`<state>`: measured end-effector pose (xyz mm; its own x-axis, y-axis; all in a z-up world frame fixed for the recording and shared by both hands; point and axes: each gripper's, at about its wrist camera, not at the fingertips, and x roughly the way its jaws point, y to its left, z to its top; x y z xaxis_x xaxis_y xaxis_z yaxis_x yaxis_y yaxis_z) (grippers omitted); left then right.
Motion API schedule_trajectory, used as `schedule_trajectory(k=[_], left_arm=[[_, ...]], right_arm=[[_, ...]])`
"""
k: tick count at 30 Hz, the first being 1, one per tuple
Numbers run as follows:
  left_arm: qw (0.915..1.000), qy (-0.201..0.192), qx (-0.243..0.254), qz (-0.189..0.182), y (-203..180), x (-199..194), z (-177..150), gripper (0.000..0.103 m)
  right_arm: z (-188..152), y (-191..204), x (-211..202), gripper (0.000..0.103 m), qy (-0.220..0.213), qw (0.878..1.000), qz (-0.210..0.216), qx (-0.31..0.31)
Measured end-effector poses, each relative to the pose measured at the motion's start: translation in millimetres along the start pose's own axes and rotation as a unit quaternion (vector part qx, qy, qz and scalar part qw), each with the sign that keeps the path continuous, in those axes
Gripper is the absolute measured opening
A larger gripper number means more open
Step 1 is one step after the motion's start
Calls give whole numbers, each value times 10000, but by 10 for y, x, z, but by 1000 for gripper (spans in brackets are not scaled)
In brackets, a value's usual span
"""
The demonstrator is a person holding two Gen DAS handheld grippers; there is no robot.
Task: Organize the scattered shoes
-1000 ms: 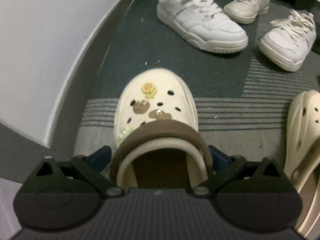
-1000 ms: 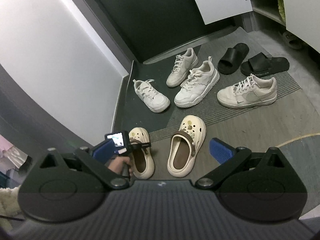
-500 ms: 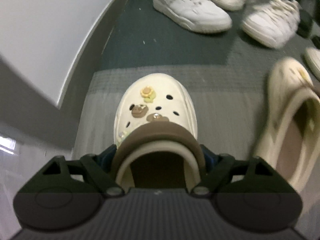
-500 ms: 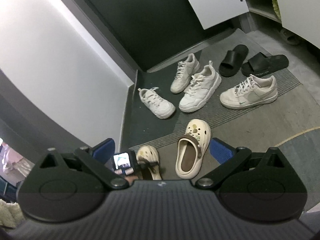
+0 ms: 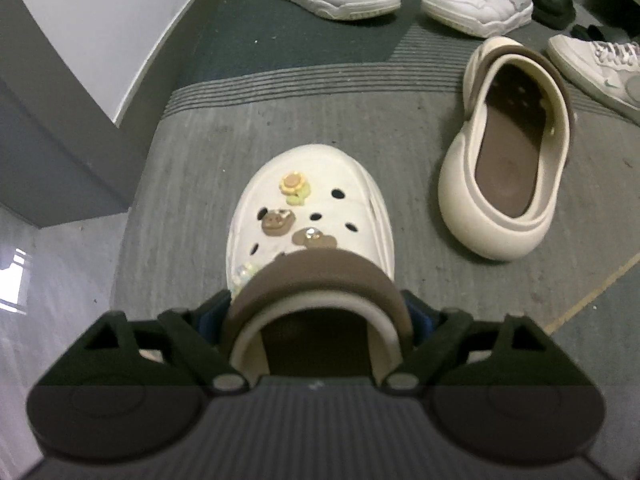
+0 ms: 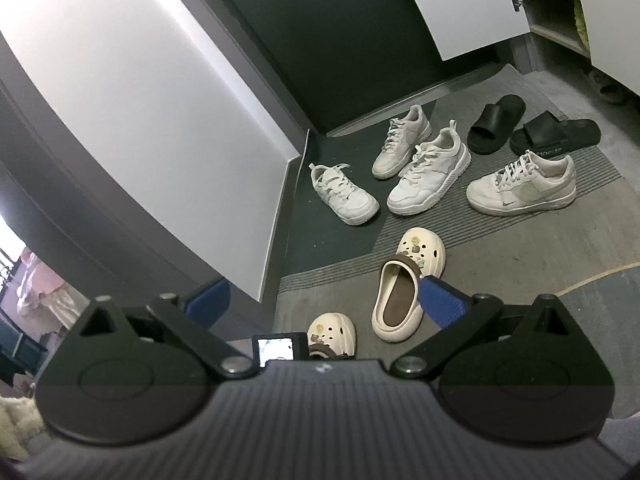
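Since a second ago the left gripper (image 5: pixel 318 312) has carried the cream clog (image 5: pixel 310 216) back off the striped end of the doormat (image 5: pixel 320 120) onto its plain grey part, so the matching clog (image 5: pixel 504 160) now lies just to its right, heel pointing the opposite way. The jaws straddle the held clog's heel at the brown strap and are opening slightly, though the blue pads appear to press its sides and it seems held. The right gripper (image 6: pixel 324 300) hovers with fingers spread wide and nothing between them.

The clog looks like moulded foam: probably light, springy and a little slippery, so the stiff heel rim is the sensible place to hold; the glued charms on the toe could snag or pop off.

The left gripper's fingertips are hidden behind the shoe, so actual contact is hard to confirm. White sneakers (image 6: pixel 428 172) and black slides (image 6: pixel 496 124) sit near the mat's far edge; the slides are cut off in the left view.
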<state>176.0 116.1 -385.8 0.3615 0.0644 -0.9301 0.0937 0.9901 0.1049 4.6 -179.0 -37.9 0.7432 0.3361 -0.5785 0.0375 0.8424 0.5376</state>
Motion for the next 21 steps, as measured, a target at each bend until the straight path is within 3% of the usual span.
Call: schedule_trajectory(k=[4,11,15,21], left_arm=[[9997,-79,249,-24,-16,-166,-17,96],[9978,-198,435,-455,-4,-954,146,99],[9954,-543,363,-698,96,-1635,366,100],[9927,-1098,-146,-466,279,-2656,731,101]], right_arm=[[9,-17,-23,103,-133,9999,-64,13],[-58,29,-141,103,-250,9990,-66,-377],[-85,42,-222,103,-283,9984,15,-482],[-129,69,-338,103,-347,9973,78,-641]])
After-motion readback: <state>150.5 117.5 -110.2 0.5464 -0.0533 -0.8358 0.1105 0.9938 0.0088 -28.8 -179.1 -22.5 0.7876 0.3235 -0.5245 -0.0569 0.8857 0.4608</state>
